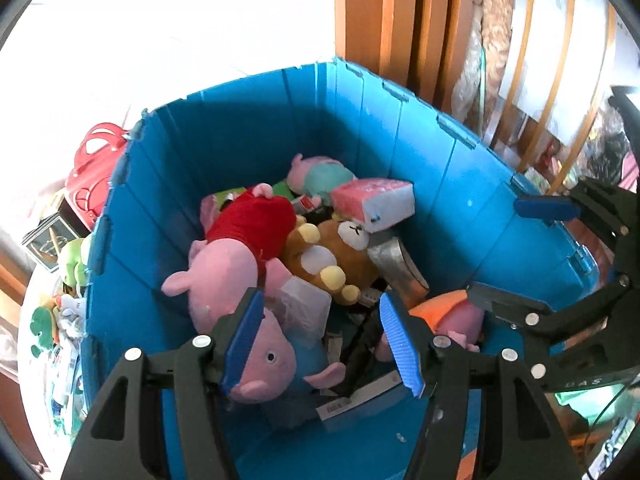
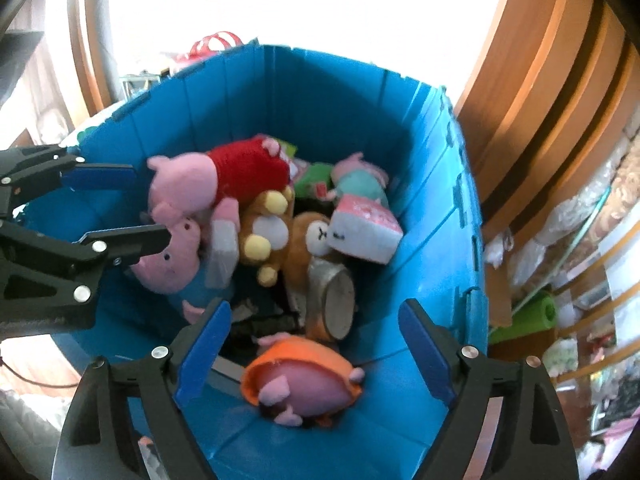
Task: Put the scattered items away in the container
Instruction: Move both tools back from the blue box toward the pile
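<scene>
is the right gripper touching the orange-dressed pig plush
Apart: the right wrist view shows the right gripper open, clear gaps either side of the orange-dressed pig plush.

The bin [image 1: 420,168] was bright blue. Inside lay a pink pig [image 1: 240,256] in a red dress, a brown bear [image 1: 340,256] with yellow paws, a pig [image 2: 304,380] in orange, and a pink-and-white cushion [image 1: 376,200].
</scene>
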`<state>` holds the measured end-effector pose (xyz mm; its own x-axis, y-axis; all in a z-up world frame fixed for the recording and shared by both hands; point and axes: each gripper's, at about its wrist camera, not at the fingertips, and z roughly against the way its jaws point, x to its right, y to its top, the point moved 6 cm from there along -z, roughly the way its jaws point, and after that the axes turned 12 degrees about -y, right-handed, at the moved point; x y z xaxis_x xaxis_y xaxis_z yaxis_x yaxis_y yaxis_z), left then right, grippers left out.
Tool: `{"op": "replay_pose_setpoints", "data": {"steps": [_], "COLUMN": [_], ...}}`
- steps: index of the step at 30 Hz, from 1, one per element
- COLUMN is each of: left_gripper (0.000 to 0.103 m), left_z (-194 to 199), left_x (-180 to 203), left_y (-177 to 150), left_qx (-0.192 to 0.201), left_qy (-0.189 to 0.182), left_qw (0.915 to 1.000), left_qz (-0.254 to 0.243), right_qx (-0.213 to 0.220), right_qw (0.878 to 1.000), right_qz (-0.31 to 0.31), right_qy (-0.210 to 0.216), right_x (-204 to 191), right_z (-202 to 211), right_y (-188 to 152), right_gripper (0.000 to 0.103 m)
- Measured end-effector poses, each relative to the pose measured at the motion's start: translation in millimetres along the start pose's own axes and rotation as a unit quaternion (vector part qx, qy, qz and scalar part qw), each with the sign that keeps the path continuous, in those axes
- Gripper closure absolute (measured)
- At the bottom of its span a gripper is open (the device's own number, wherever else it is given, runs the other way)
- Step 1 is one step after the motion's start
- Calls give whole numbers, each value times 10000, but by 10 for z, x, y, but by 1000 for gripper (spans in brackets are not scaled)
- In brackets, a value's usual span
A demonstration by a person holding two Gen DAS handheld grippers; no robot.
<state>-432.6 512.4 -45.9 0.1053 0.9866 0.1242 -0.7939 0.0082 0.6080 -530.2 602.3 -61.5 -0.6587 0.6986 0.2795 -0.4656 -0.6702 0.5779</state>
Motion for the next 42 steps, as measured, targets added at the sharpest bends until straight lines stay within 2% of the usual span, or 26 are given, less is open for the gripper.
{"op": "replay_pose_setpoints", "data": {"steps": [6,7,9,15,20,23,29,34,39,42], "left_gripper": [42,36,24,24,24,24,24,24,24,24], "left_z": [307,389,549,956,1311,1562,2060,2551,2864,2939], "left_x": [-111,-143,-214,-469,-891,-1267,-2096,-2808,-3538,-3927], "left_y": [-75,-95,-136,-285,-501,-733,-1325,-1945,-2545,-2864], "left_qx": [554,677,919,1402,1689,1806,1936,2042,1924,1792], "left_qy": [368,460,634,1074,1366,1598,1892,2131,2381,2384], "left_qw": [9977,9965,9934,9829,9713,9628,9502,9415,9347,9325], "left_qz": [144,170,265,520,971,1218,1544,1630,1807,2036], "right_qx": [652,766,928,1340,1714,1843,2053,2126,2211,2012], "right_qw": [9973,9965,9954,9881,9777,9737,9705,9702,9680,9718], "right_qz": [-48,-79,-180,-679,-974,-1027,-822,-674,-523,-528], "right_qy": [-327,-314,-127,346,719,858,959,949,1069,1114], "right_x": [-60,-79,-133,-344,-605,-846,-1632,-2491,-3397,-3762], "right_z": [227,260,306,430,643,782,1112,1365,1551,1486], "right_y": [41,60,96,213,396,513,735,900,1061,1087], "right_gripper": [11,9,9,8,7,7,6,6,6,6]}}
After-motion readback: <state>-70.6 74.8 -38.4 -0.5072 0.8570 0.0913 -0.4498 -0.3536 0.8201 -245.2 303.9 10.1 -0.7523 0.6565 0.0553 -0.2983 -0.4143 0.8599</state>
